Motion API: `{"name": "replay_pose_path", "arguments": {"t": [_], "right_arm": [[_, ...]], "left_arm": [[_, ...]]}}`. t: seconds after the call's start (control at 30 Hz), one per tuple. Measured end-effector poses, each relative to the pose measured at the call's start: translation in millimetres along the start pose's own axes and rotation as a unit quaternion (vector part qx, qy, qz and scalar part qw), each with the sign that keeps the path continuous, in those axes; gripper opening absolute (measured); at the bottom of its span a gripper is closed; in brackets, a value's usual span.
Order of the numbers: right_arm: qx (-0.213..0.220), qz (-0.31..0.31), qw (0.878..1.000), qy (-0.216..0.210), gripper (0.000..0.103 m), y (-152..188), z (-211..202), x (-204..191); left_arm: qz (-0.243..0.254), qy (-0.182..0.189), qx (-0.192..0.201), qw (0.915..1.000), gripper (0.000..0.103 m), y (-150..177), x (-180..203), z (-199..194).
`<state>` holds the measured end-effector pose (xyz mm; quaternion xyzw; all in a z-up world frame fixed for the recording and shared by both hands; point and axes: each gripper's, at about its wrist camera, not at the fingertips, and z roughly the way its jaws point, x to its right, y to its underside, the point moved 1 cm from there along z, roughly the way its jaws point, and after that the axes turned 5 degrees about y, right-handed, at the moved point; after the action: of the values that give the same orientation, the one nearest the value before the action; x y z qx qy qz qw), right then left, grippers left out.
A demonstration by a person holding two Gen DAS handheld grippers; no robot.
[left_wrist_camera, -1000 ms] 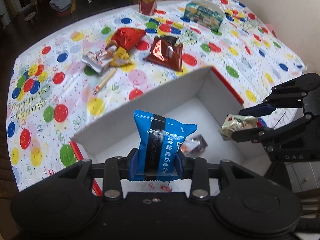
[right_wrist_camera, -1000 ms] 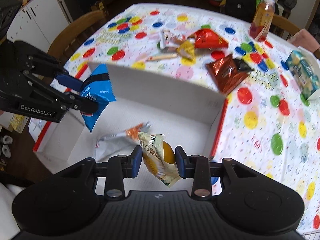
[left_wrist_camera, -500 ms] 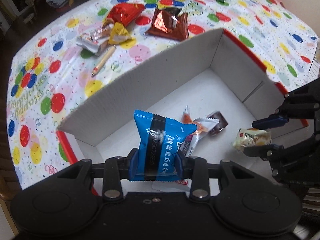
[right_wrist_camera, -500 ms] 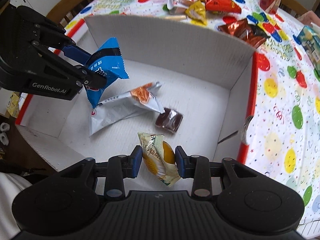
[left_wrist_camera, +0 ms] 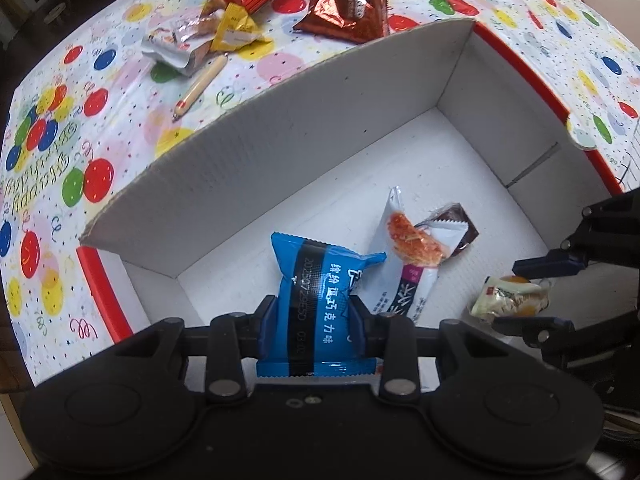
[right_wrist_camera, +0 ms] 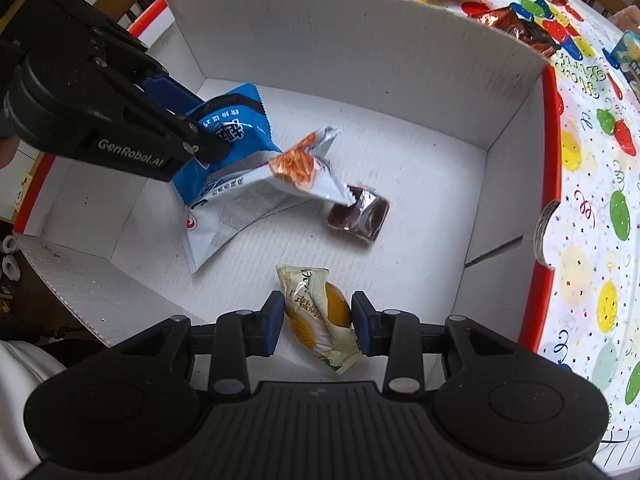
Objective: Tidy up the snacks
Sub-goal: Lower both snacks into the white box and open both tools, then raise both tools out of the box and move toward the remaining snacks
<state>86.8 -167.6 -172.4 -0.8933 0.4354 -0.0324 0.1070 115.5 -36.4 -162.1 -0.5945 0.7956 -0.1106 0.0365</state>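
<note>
Left wrist view shows the left tongs point(left_wrist_camera: 312, 314) clenched on a blue snack packet point(left_wrist_camera: 318, 300), held upright between the pads, low inside the white box point(left_wrist_camera: 304, 120) near its left end. The right tongs point(right_wrist_camera: 318, 316) grip a pale yellow packet point(right_wrist_camera: 318, 312) over the box's near wall. To do this well, I'd lower each packet close to the floor, clear of the white sachet point(right_wrist_camera: 256, 196) and brown sweet point(right_wrist_camera: 360, 216), then release.

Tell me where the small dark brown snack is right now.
In the right wrist view the dark brown snack lies on the white box floor, mid-box, its left end under the tip of the white-and-orange packet.
</note>
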Motion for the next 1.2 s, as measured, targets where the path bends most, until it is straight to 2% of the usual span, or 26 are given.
{"name": "replay_pose_path", "arguments": {"t": [0.27,0.4,0.6,0.67,0.73,0.8,0.97,1.1,1.2], "right_arm": [[0.005,0.013,1.000,-0.007,0.037,-0.7,-1.9,3.3],[0.022,0.018,1.000,-0.012,0.057,-1.0,-11.0,5.3],[0.041,0.033,0.998,-0.017,0.058,-1.8,-25.8,9.4],[0.049,0.040,0.998,-0.020,0.058,-1.4,-32.4,11.9],[0.058,0.047,0.997,-0.022,0.058,-0.9,-38.3,13.8],[0.067,0.052,0.996,-0.022,0.060,-1.4,-44.7,14.0],[0.087,0.061,0.994,-0.021,0.065,-2.8,-61.6,17.8],[0.105,0.072,0.992,-0.019,0.069,-5.0,-76.8,22.6],[0.122,0.082,0.989,-0.023,0.070,-7.1,-88.6,27.2]], "left_arm": [[-0.010,-0.002,0.001,0.9999,0.035,3.9,-3.0,2.7],[-0.015,0.002,0.006,0.9999,0.036,4.7,-3.6,1.9],[-0.018,0.011,0.016,0.9996,0.039,6.5,-3.9,-5.7],[-0.020,0.017,0.023,0.9994,0.044,6.6,-4.0,-10.4],[-0.014,0.016,0.033,0.9992,0.056,6.9,-2.8,-16.0],[-0.007,0.011,0.044,0.9989,0.060,7.6,0.2,-22.6],[-0.002,0.018,0.064,0.9978,0.062,9.9,4.3,-39.4],[0.002,0.020,0.085,0.9962,0.073,11.2,7.7,-54.6],[0.007,0.023,0.103,0.9944,0.076,11.4,10.9,-66.5]]}}
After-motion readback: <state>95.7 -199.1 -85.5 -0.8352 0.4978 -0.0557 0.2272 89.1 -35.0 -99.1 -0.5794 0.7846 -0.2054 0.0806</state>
